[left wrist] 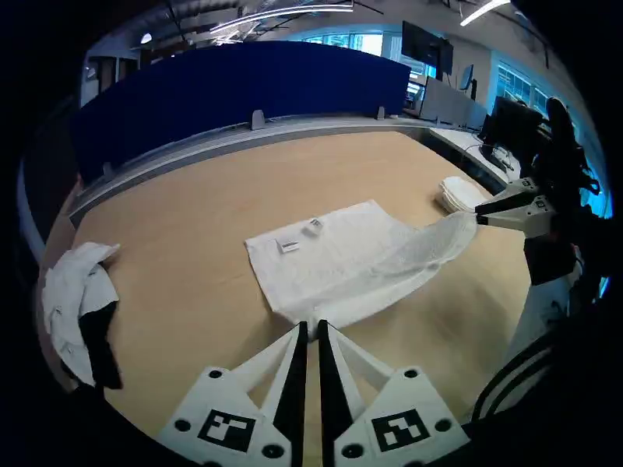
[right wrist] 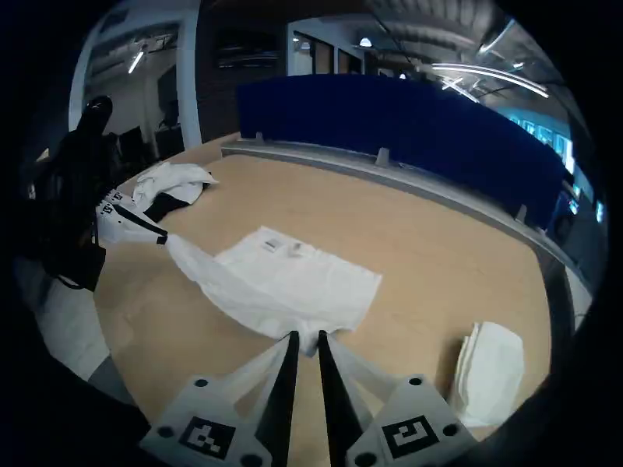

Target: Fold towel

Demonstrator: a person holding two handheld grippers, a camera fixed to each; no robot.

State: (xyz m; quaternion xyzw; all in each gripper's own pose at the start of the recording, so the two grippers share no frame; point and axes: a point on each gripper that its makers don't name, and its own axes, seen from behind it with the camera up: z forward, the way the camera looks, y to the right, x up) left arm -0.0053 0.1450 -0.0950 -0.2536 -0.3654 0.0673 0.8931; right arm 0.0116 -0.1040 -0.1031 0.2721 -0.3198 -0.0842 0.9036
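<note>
Close in, the left hand-held gripper (left wrist: 311,327) had its fingers drawn narrow, the tips pinched on a corner of the towel (left wrist: 335,261) at its near edge. From the right gripper view, the same gripper (right wrist: 162,237) sat off to the left with a strip of white cloth running up to its tips.

Right hand-held gripper (right wrist: 306,337): fingers likewise narrow, nipped on another towel corner. In the left gripper view it (left wrist: 478,216) was off to the right, its corner lifted clear of the surface and the cloth stretched toward it.

Towel: white, mid-surface. The far part lay flat and spread; the near side was raised at both held corners. A pair of small tags (left wrist: 288,246) lay on the flat part, near its far edge.

Surface (left wrist: 195,233): pale wood tone, broad.

Outward:
- A stack of folded white towels (right wrist: 491,373) lay well apart from the open towel, on the right gripper's side.
- A loose heap of white and black cloth (left wrist: 78,311) lay near the surface's edge on the left gripper's side.
- A long blue partition (left wrist: 234,86) ran along the far side.
- Dark monitors (left wrist: 510,124) stood beyond the stack.
- A person in dark clothing (right wrist: 78,194) stood behind the left gripper.
</note>
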